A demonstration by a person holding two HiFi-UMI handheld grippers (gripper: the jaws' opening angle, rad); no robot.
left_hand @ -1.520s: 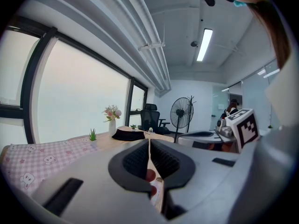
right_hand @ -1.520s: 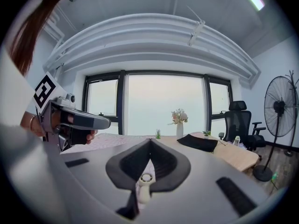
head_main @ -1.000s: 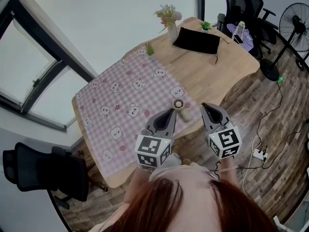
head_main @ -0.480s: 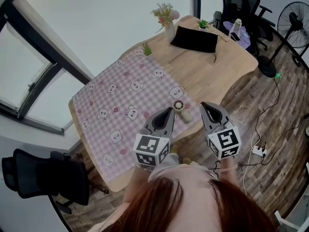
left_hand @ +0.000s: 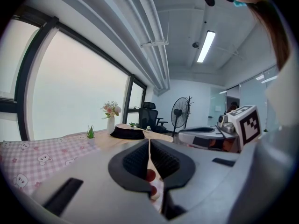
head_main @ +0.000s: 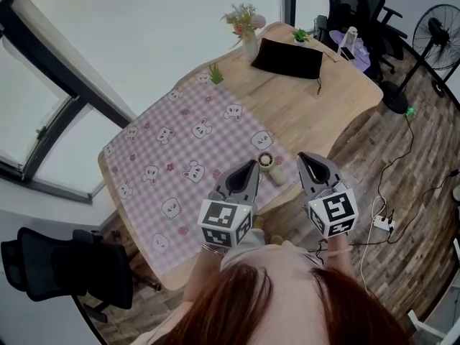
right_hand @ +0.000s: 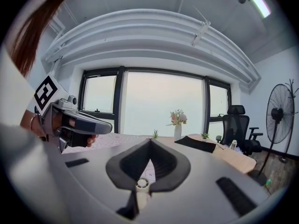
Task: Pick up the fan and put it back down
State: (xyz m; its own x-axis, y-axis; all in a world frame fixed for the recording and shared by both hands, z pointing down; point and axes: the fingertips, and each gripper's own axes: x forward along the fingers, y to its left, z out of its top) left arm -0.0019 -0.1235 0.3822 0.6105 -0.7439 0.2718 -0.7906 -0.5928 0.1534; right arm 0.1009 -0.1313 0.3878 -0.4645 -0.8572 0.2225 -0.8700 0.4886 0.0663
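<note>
Spreading over the table's near half, the cloth reaches its edge. Both grippers, left and right, hover closed and empty. Between their tips the fan stands upright on the cloth, face toward them.

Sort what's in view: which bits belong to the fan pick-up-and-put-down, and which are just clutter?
Job:
- small fan, lying on the checked cloth
- left gripper
- right gripper

Lying about:
- flower vase
- black pouch
- floor fan
- office chair
</note>
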